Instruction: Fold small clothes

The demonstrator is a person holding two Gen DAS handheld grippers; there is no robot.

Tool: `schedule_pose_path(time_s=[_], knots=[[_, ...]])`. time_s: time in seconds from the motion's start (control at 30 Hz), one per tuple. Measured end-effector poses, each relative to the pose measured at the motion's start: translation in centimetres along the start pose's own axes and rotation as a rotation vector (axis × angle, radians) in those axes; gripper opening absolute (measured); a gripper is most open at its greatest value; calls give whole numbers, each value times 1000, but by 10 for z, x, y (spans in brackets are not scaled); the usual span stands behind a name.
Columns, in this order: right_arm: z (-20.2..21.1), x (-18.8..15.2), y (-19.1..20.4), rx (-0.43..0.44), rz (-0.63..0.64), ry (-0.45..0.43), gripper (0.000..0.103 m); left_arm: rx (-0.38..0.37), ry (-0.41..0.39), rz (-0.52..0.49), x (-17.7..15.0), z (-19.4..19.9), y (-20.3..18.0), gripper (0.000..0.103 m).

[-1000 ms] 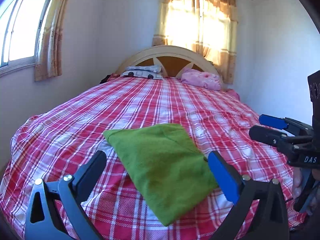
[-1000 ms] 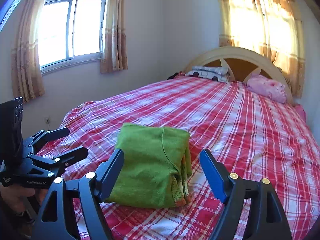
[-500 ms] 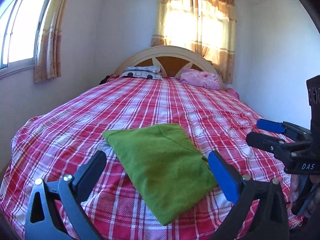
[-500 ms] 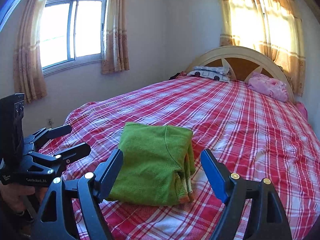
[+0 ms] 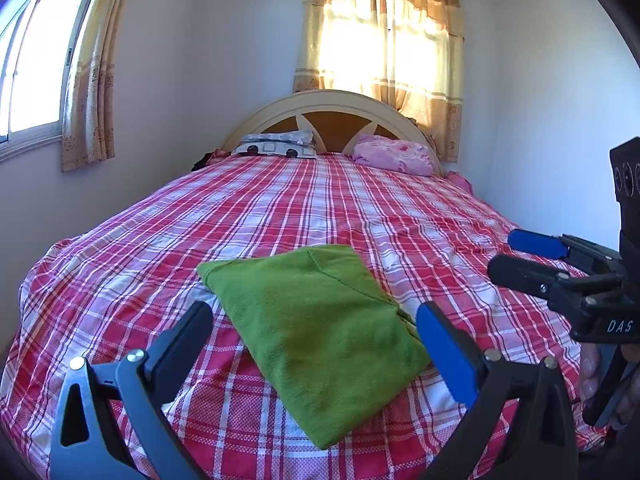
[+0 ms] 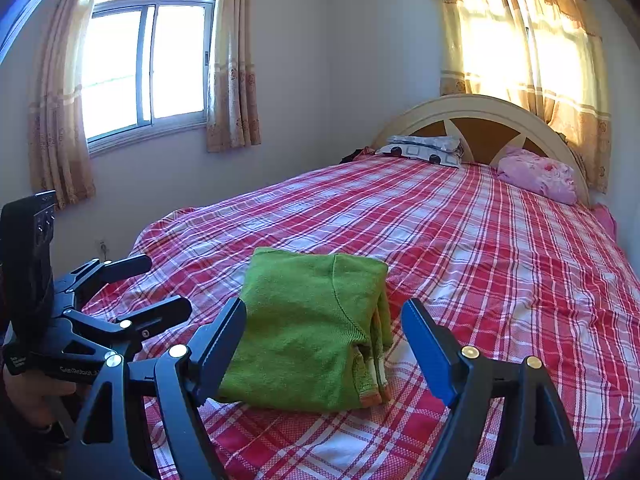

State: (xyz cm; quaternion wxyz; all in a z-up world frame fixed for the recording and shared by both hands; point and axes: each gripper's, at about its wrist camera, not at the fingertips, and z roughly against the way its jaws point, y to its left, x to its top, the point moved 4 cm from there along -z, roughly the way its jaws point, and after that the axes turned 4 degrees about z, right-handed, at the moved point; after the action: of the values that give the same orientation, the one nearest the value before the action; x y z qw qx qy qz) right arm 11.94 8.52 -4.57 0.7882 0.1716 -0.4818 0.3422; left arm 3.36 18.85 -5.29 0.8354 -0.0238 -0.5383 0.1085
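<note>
A green garment (image 5: 316,332) lies folded into a thick rectangle near the foot of the bed (image 5: 320,208); in the right wrist view the green garment (image 6: 312,332) shows stacked layers and an orange hem on its right side. My left gripper (image 5: 314,312) is open, its fingers straddling the garment from the near side without touching it. My right gripper (image 6: 324,308) is open too, framing the garment the same way. Each gripper shows in the other's view: the right gripper (image 5: 508,254) at the right, the left gripper (image 6: 164,284) at the left.
The bed carries a red and white plaid cover (image 6: 480,240). A patterned pillow (image 5: 276,146) and a pink pillow (image 5: 394,156) lie by the headboard (image 5: 332,100). Walls run close along both sides. A person's hand (image 6: 28,392) holds the left gripper.
</note>
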Motion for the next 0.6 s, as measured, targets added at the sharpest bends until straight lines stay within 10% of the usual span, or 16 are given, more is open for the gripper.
schedule_pose_path(time_s=[0.6], knots=[[11, 4, -6, -8, -14, -40, 80, 34, -14, -49, 4, 5, -5, 103]])
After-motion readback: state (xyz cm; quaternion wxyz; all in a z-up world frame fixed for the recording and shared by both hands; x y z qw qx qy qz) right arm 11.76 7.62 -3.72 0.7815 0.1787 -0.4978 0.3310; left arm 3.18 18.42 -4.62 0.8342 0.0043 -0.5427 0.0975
